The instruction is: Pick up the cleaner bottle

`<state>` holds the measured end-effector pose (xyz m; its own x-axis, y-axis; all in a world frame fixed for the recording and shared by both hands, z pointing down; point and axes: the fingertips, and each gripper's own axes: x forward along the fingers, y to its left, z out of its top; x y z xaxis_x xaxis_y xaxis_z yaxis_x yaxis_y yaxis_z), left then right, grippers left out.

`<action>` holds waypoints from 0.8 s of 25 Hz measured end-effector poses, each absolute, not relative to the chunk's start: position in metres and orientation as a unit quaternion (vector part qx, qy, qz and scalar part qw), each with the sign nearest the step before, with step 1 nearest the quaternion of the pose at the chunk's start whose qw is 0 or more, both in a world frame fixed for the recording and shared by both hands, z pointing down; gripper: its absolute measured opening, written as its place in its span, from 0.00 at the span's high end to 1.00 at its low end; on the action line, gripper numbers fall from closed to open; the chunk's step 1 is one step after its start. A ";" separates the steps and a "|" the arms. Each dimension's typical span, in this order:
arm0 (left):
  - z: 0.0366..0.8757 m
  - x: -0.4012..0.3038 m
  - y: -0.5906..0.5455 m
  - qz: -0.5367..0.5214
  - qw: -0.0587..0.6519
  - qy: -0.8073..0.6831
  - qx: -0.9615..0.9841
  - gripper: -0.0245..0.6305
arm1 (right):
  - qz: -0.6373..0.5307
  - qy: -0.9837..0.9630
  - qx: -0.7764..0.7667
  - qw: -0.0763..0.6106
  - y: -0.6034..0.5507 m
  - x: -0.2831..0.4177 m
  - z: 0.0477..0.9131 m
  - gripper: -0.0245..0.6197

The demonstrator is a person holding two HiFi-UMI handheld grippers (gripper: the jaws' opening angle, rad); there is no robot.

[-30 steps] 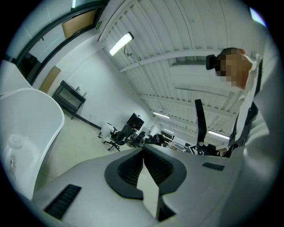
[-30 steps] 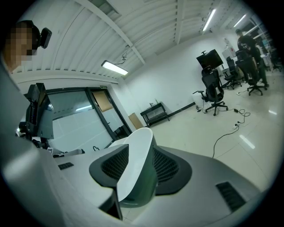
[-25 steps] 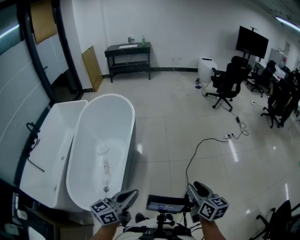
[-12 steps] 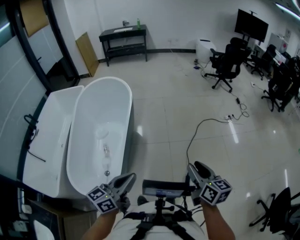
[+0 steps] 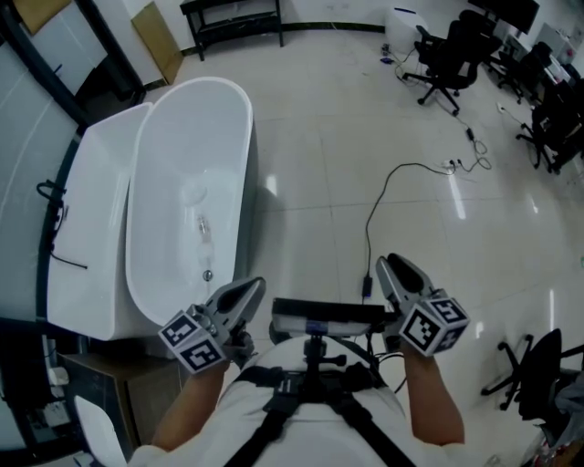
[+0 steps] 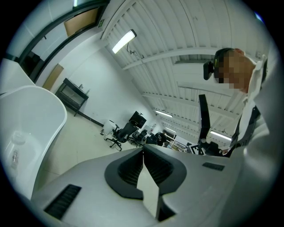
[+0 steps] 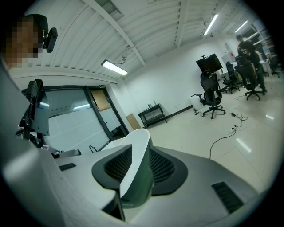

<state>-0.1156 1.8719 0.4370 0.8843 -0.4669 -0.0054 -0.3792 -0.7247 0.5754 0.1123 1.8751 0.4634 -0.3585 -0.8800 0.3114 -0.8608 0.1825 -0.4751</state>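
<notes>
I can make out no cleaner bottle in any view. The black side table (image 5: 233, 11) stands far off at the top edge, with its top cut away; in the right gripper view the table (image 7: 153, 114) is too small to show anything on it. My left gripper (image 5: 248, 290) is held low at my waist, shut and empty, its tips meeting (image 6: 142, 153). At the same height, my right gripper (image 5: 394, 266) has just been closing with nothing between its jaws. Only a thin slit is left at its tips (image 7: 137, 138).
A white oval bathtub (image 5: 248, 137) stands ahead on the left, with a rectangular white tub (image 5: 91, 201) beside it. A black cable (image 5: 374, 219) trails across the tiled floor. Office chairs (image 5: 447, 55) stand at the far right. A black chest rig (image 5: 324, 315) sits between my grippers.
The head view has tipped further down: the bathtub and table slid up the picture and both grippers rose in it. The right gripper's jaws look closer together.
</notes>
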 end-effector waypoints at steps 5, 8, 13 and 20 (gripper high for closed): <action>0.439 -0.114 1.871 -0.075 0.297 -0.225 0.925 0.96 | -0.302 0.764 -0.570 0.013 1.876 0.115 0.466 0.80; 0.440 -0.112 1.871 -0.075 0.298 -0.223 0.925 0.96 | -0.303 0.763 -0.571 0.013 1.876 0.117 0.466 0.81; 0.439 -0.111 1.869 -0.074 0.298 -0.221 0.926 0.96 | -0.309 0.757 -0.575 0.019 1.873 0.119 0.467 0.81; 0.442 -0.110 1.867 -0.071 0.297 -0.215 0.928 0.96 | -0.310 0.756 -0.576 0.021 1.869 0.116 0.471 0.81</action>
